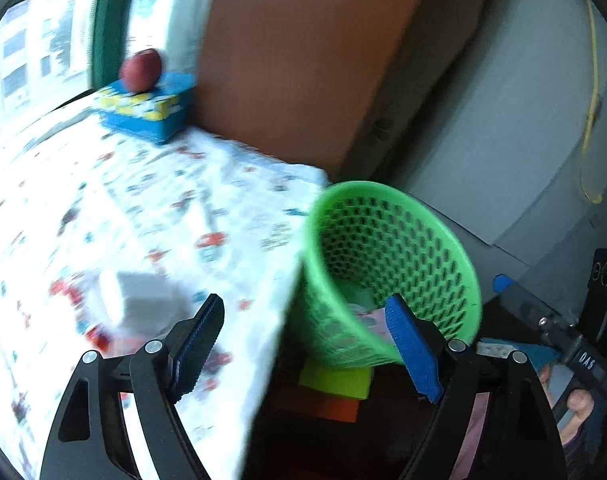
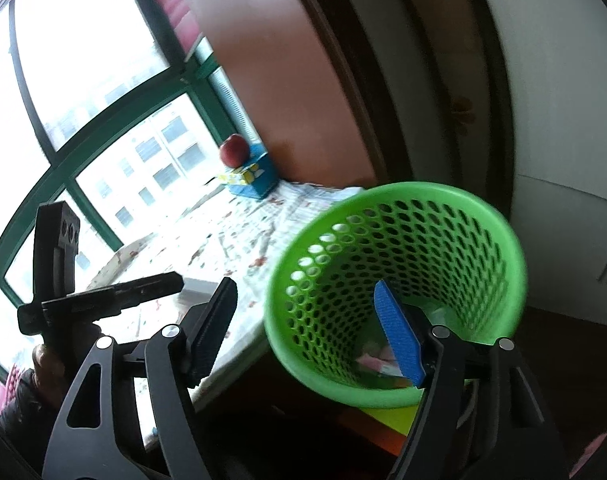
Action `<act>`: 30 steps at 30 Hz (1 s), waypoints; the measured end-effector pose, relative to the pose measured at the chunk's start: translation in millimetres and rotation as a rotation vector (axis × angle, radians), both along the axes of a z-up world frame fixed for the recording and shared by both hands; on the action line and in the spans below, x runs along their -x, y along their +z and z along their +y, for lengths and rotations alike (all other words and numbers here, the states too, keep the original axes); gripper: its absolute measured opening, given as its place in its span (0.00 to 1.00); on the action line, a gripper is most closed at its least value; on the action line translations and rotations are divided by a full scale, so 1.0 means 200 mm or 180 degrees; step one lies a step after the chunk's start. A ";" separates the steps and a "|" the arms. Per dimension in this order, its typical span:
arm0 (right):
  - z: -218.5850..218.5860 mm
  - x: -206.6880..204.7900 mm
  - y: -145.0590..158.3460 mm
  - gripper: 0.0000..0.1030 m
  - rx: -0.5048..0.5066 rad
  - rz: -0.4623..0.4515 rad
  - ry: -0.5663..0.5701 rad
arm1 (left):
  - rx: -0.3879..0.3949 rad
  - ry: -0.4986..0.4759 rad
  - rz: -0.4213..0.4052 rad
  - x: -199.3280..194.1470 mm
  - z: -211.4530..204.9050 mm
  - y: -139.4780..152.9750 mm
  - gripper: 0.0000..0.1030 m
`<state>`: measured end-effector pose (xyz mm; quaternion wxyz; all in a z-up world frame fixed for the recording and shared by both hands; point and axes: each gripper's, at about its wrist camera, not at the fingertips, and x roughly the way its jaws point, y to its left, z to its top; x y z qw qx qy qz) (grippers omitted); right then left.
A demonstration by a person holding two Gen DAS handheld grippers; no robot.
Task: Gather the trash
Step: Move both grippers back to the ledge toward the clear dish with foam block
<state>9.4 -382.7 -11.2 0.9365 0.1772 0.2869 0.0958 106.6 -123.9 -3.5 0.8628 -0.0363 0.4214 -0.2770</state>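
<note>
Fingers (image 2: 399, 336) inside perforated green basket (image 2: 443, 216)

We are seeing the tablecloth (image 1: 151, 208) smeared by blur, its prints unreadable, and a grey patch (image 1: 143, 304) on it that we cannot identify. The bin (image 1: 399, 264) is hiding most of what lies inside it; only pale and pink scraps (image 2: 377, 360) are showing, too blurred to name. Its base is covering part of the yellow and orange blocks (image 1: 335, 392) beneath. In the left wrist view, the right gripper (image 1: 559, 332) is being cut off by the edge. In the right wrist view, the hand (image 2: 49, 364) is sitting dark and partly hidden.
</note>
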 end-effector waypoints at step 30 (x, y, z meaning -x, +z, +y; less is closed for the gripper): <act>0.86 -0.58 -0.21 0.66 -0.0177 0.0580 0.1151 | 0.0065 0.1273 0.0299 0.20 1.04 -0.26 0.77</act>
